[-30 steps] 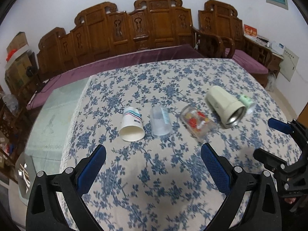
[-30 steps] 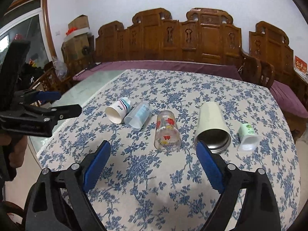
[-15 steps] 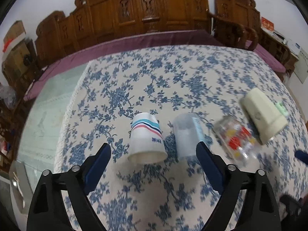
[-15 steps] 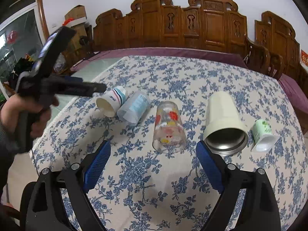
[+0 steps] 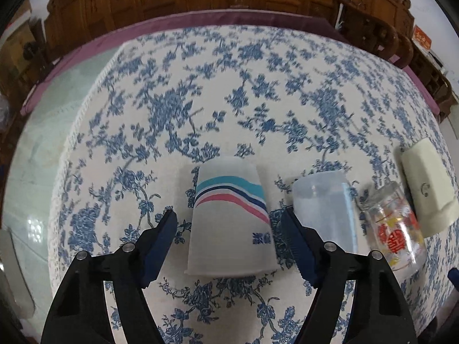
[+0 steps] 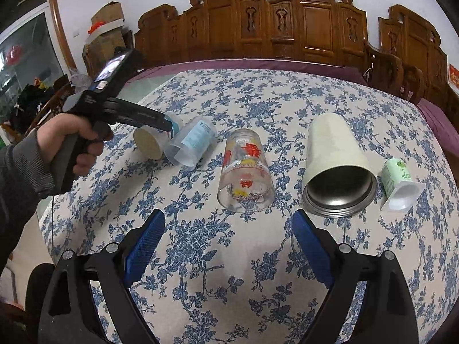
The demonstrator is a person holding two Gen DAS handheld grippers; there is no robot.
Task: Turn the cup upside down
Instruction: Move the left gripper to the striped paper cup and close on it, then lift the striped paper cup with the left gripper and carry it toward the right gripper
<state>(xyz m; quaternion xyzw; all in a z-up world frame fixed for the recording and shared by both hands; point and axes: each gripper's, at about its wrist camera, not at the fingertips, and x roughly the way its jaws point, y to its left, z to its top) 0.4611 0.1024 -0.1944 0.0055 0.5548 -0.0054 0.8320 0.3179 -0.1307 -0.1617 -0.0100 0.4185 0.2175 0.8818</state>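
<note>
L hand [image 6: 77, 143] wraps the pistol-style handle, sleeve at the wrist, and tilts the left gripper [image 5: 228, 226] down over the paper cup [image 5: 229, 218], w/ jaws spread to either side of it; the R pad looks close to the cup wall, but contact can't be confirmed. The cup lies on its side at the L end of a row on the floral tablecloth [image 5: 258, 86], mouth toward the person. Just beside it lies a frosted plastic cup [image 5: 324, 200], then a printed glass [image 5: 396, 229], then a cream tumbler [image 5: 427, 180]. The right gripper [image 6: 228, 246] hangs over bare cloth near the table's front edge, jaws wide apart, holding nothing. R view alone shows the L tool's body and hand, the tumbler's steel inside, and a small green-and-white pot [image 6: 398, 183] at the far R end. L view alone shows the paper cup's teal, navy and pink stripes. In the R view the L tool's finger hides part of the paper cup; in the L view the tumbler is cut off at the edge and far cloth is blurred.
</note>
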